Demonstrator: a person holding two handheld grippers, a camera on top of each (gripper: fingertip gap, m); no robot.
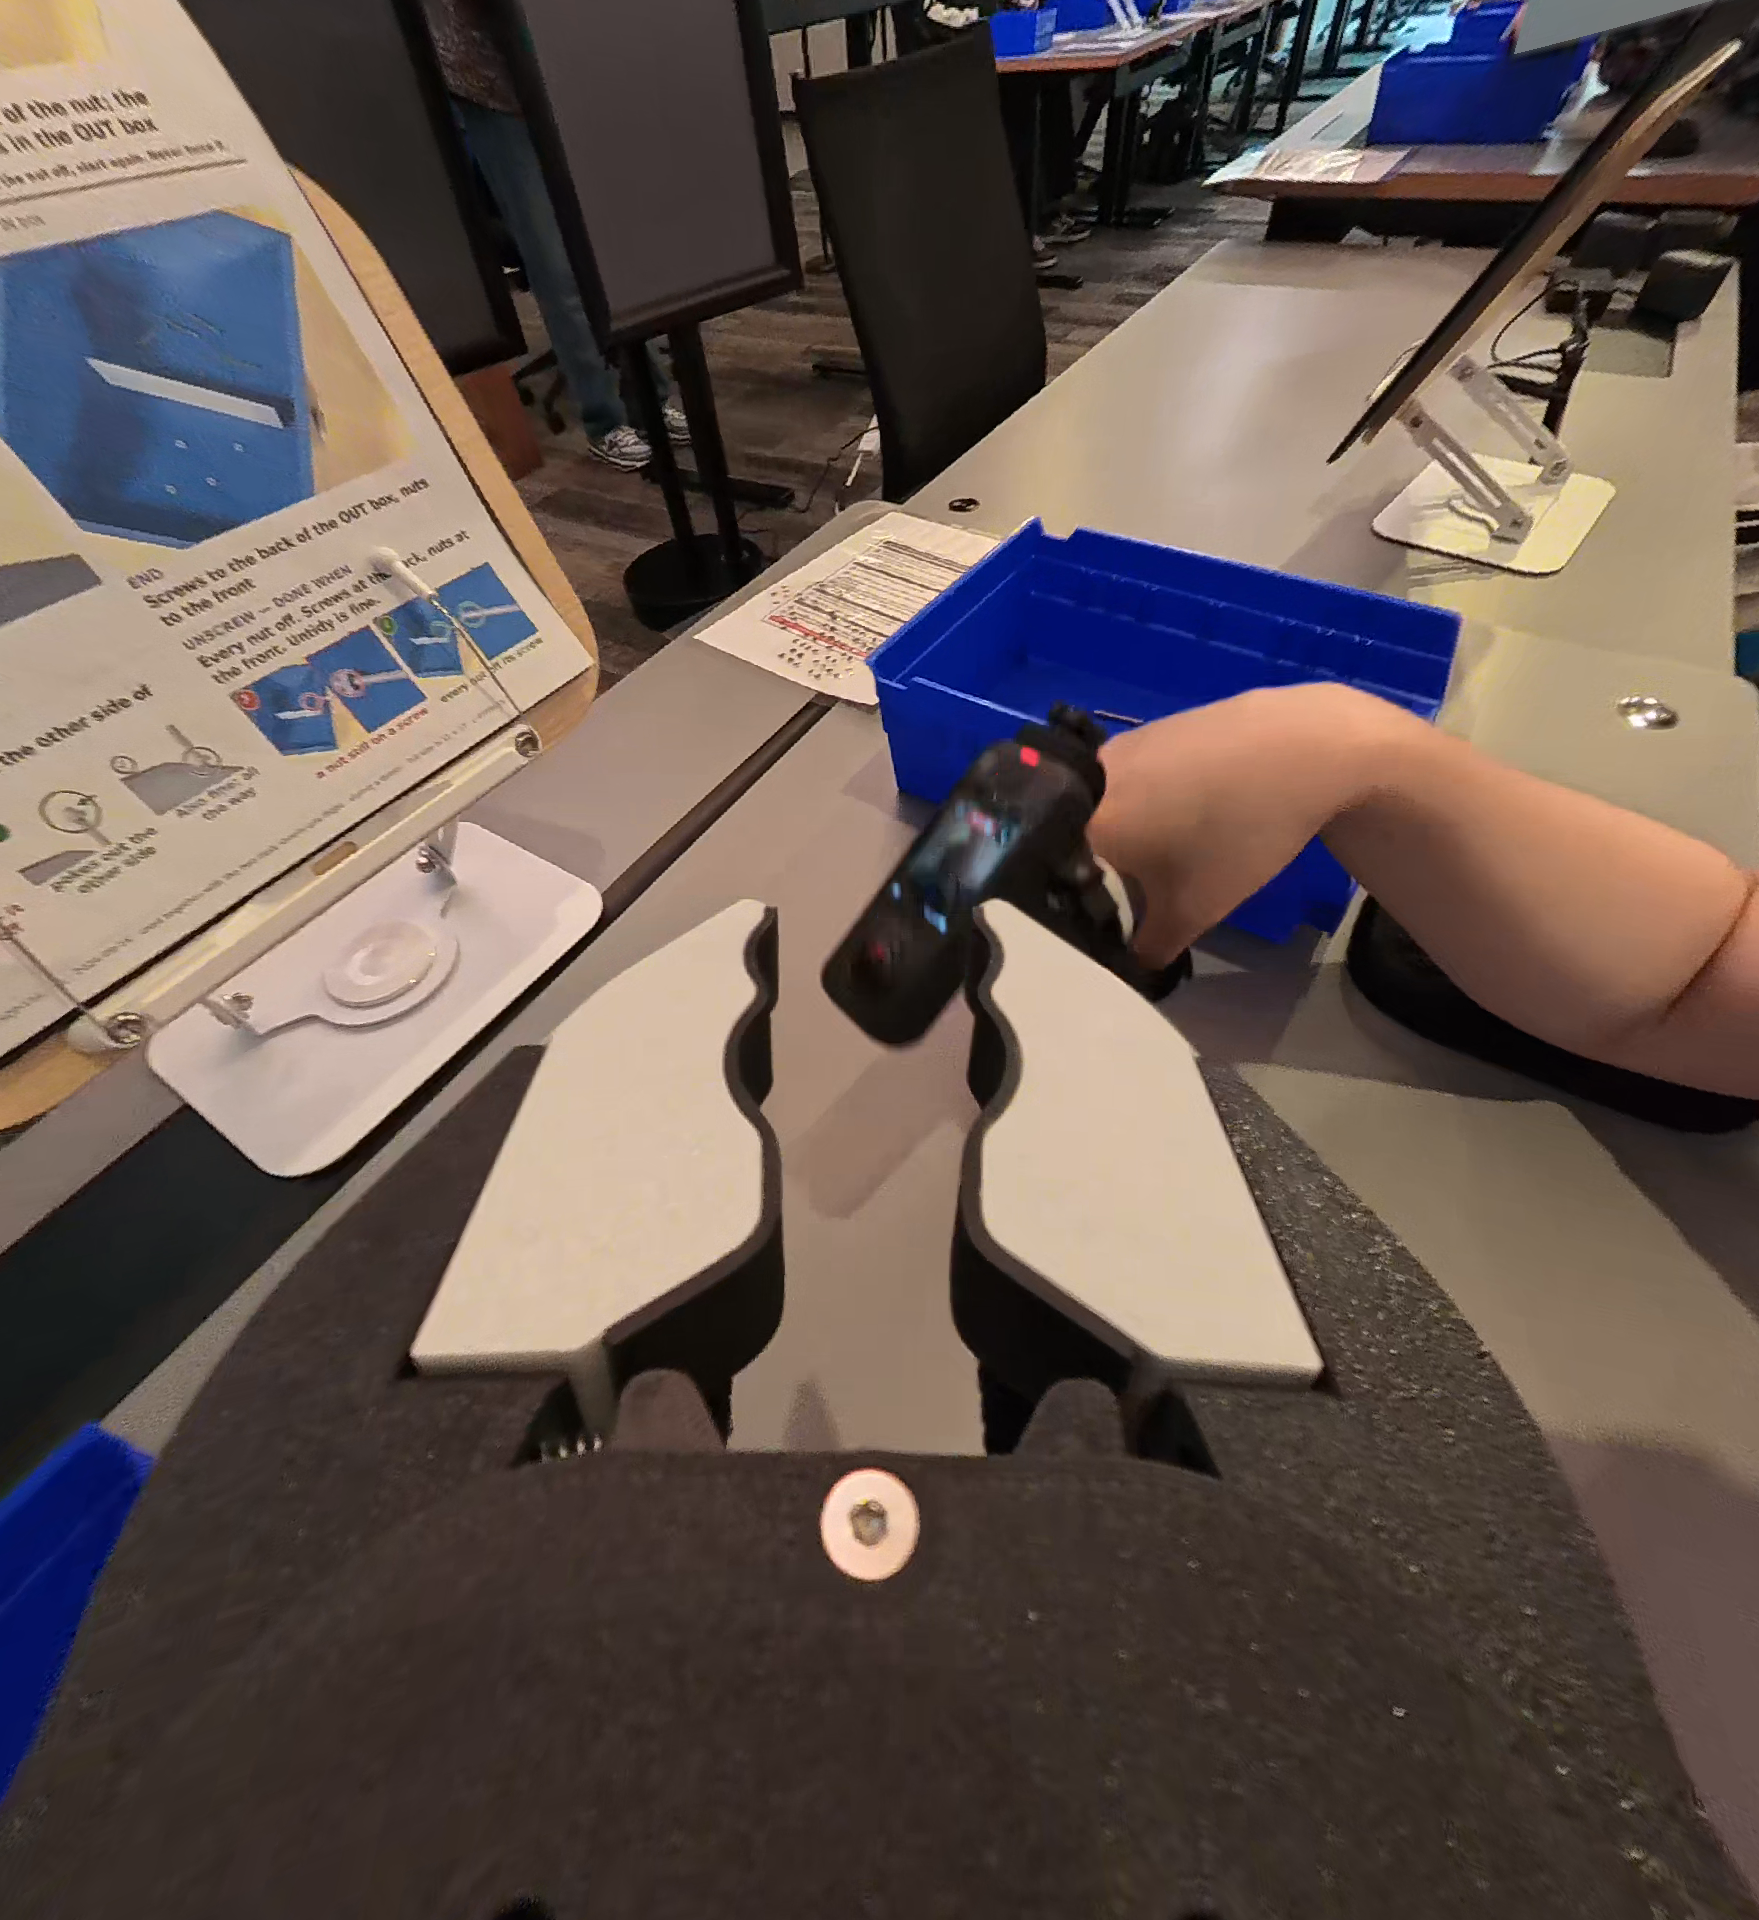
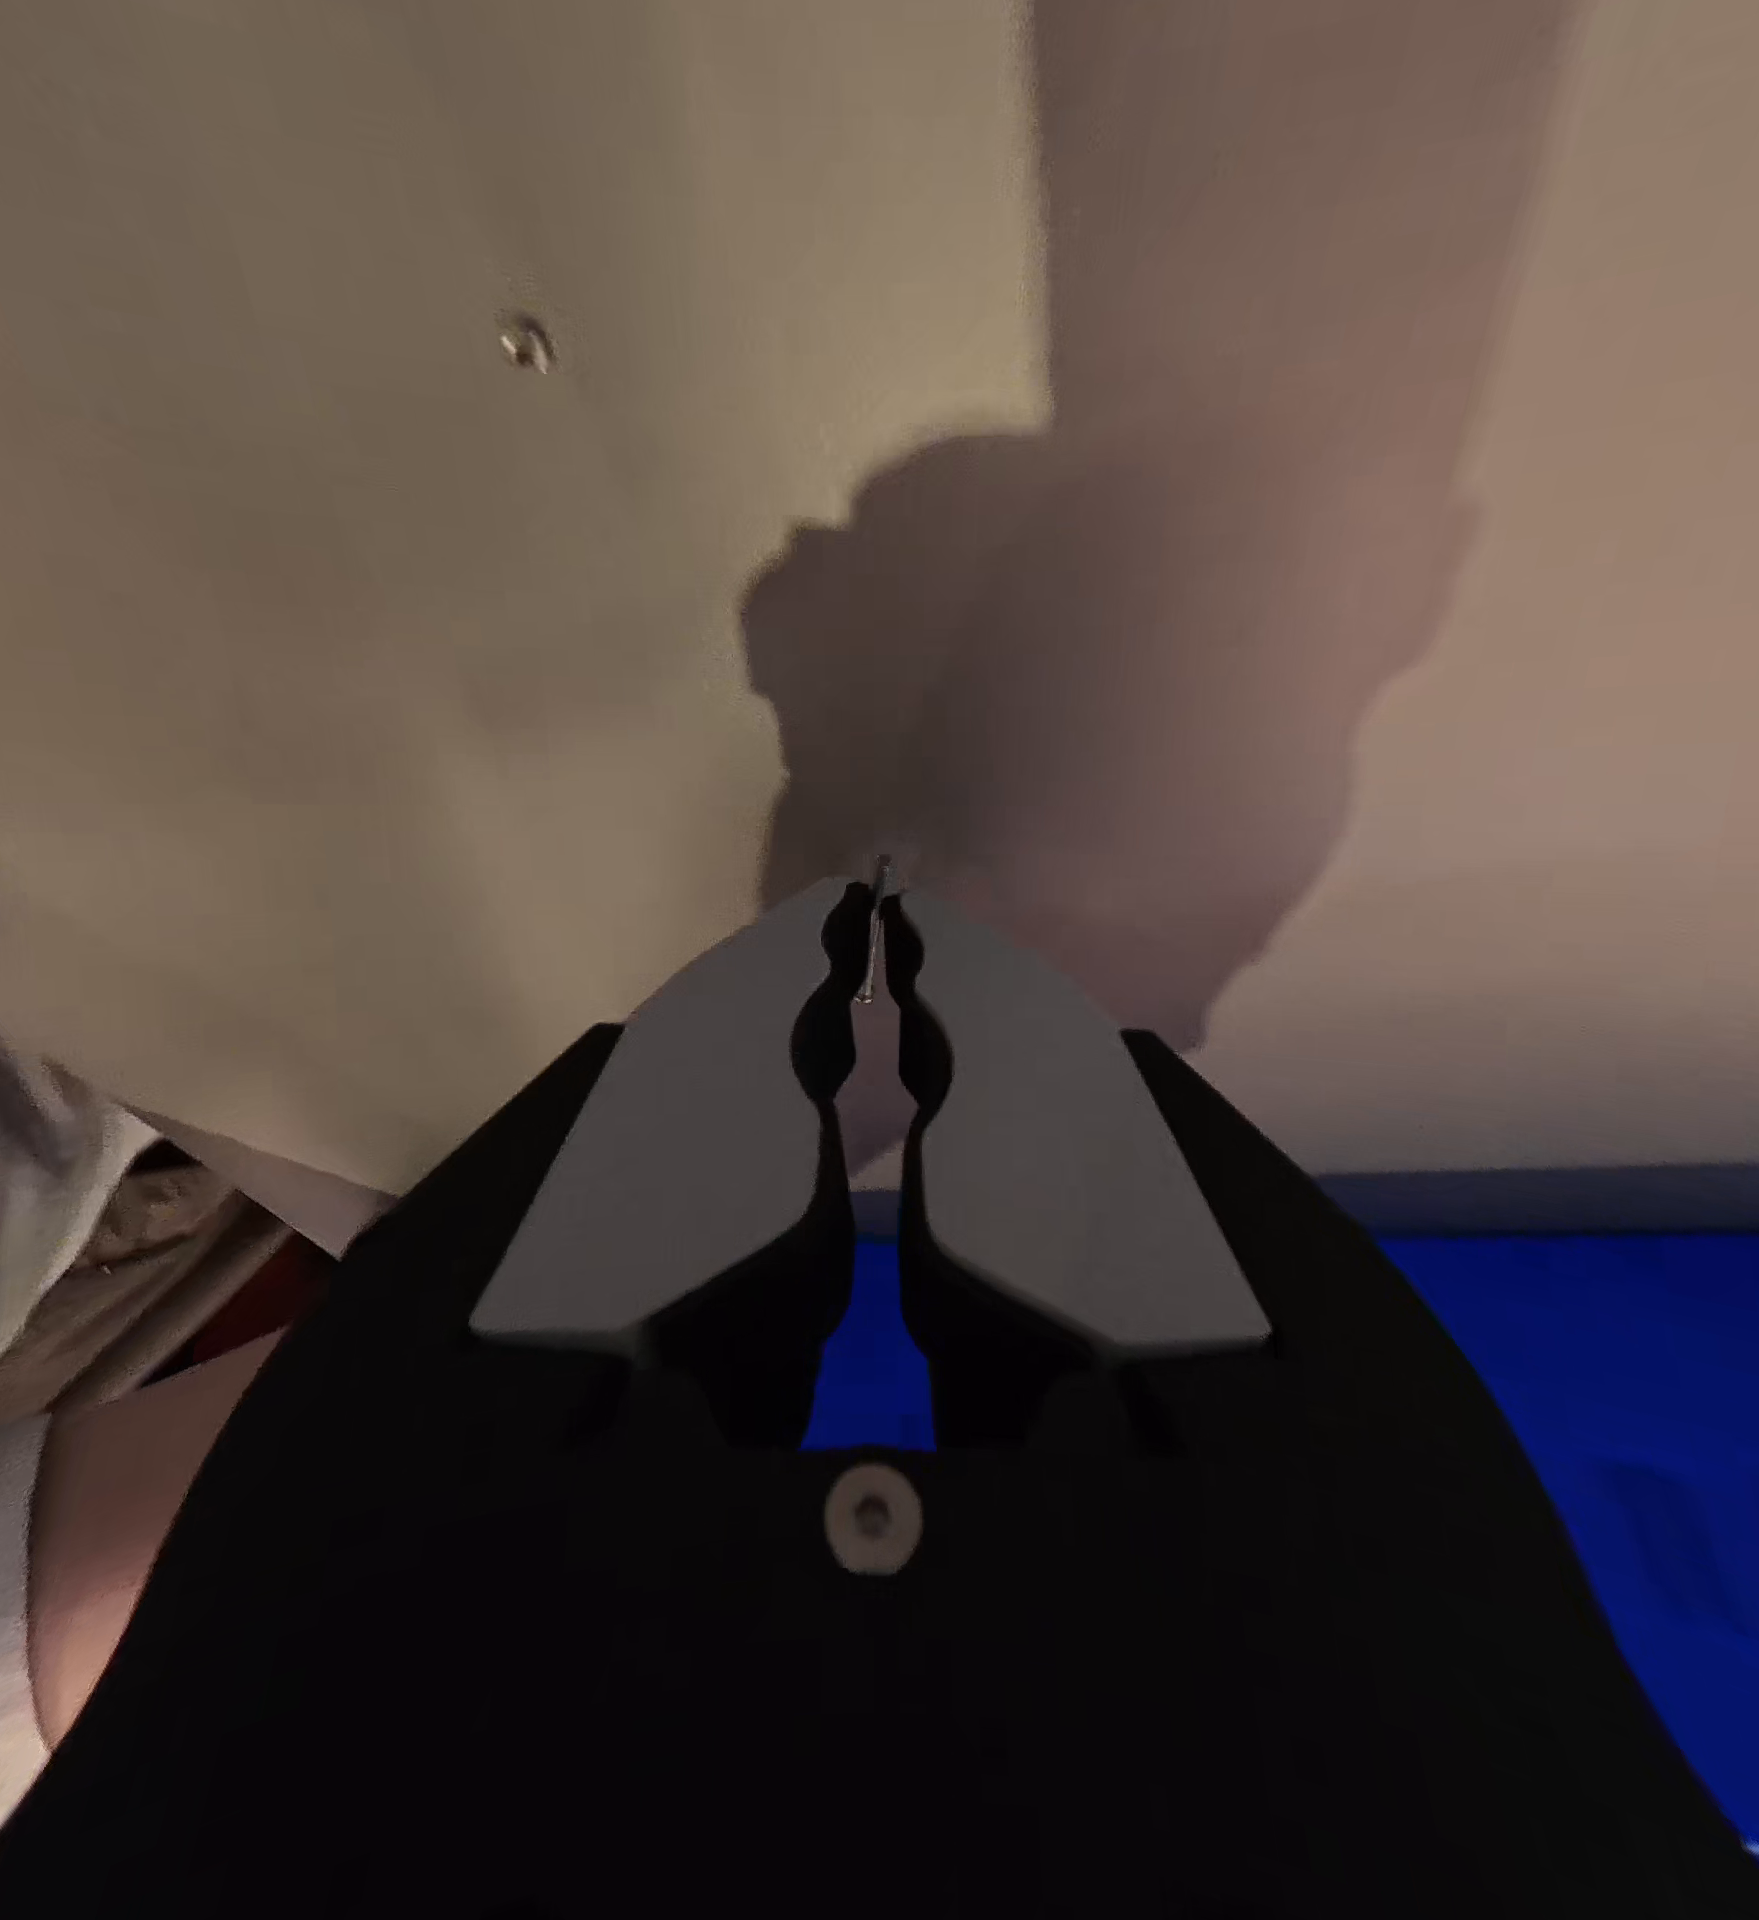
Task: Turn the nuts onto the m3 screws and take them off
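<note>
The left gripper (image 1: 870, 935) hangs over the grey desk (image 1: 1218, 416) with its jaws spread wide and nothing between them. Beyond its two pale fingers (image 1: 626, 1132), the right gripper (image 1: 968, 883) shows as a dark, blurred body gripped by a hand (image 1: 1228, 800), tipped down toward the desk just in front of one blue bin (image 1: 1166, 623). The bin sits on the desk with a printed sheet (image 1: 854, 603) lying just beside its left end. The corner of a second blue bin (image 1: 13, 1621) shows at the lower left edge.

In the right wrist view, the right gripper (image 2: 873, 904) has its jaws pressed nearly together, pinching one thin metal screw (image 2: 871, 935) at the very tips; the shank runs lengthwise along the gap and pokes out a little past the tips. One small nut (image 2: 528, 343) lies alone on the desk (image 2: 283, 623), well apart from the screw, up and to the left. The rim of the blue bin (image 2: 1581, 1351) fills the lower right.

Two tilted stands are on the desk: one at the left carrying an instruction card (image 1: 179, 468), and one tablet stand (image 1: 1477, 457) at the far right. One black chair (image 1: 927, 249) stands behind the desk
</note>
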